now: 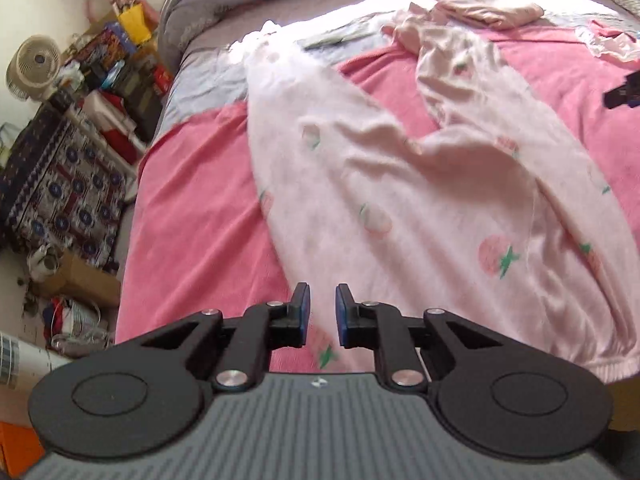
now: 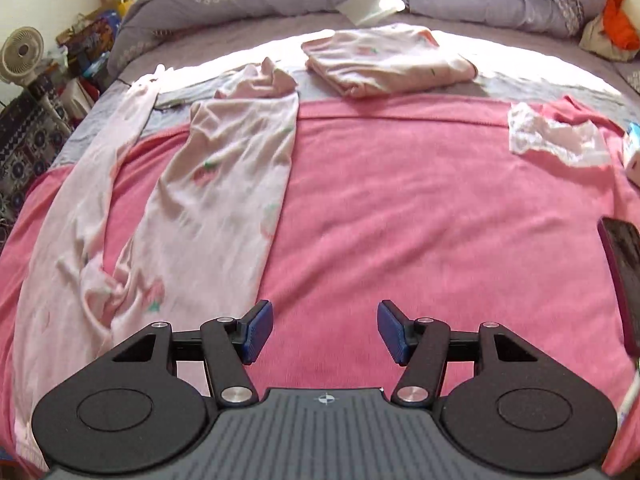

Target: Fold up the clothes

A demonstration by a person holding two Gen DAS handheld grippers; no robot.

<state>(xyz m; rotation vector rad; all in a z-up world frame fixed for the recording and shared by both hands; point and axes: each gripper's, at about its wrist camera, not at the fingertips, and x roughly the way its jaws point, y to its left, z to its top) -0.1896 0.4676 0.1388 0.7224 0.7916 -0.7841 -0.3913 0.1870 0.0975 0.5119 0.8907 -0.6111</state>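
Blue-padded left gripper (image 1: 322,314) at bottom centre of the left wrist view: jaws narrowly apart, nothing between them, hovering over the waistband end of the pale pink strawberry-print pyjama trousers (image 1: 400,200). Right gripper (image 2: 325,330) at bottom centre of the right wrist view: jaws wide apart, released, only bare pink fleece blanket (image 2: 420,208) underneath.

Trousers spread lengthwise, legs splayed in a V toward top of frame, left half of the right wrist view. Crotch area bunched and wrinkled. Judged light, limp, thin knit: will sag and drag, no stiffness, likely clings a bit to fleece. Best holds probably waistband corners or leg cuffs; pinch at an edge, not mid-panel.

Room: broad open blanket centre and right of the right wrist view, good for laying a fold. Dark phone-like slab (image 2: 622,280) at right edge, white crumpled cloth (image 2: 556,142) upper right; keep clear. Folded pink garment (image 2: 384,62) top centre, already stacked. Grey quilt (image 2: 500,4) beyond. Bed edge and floor clutter on left of the left wrist view.
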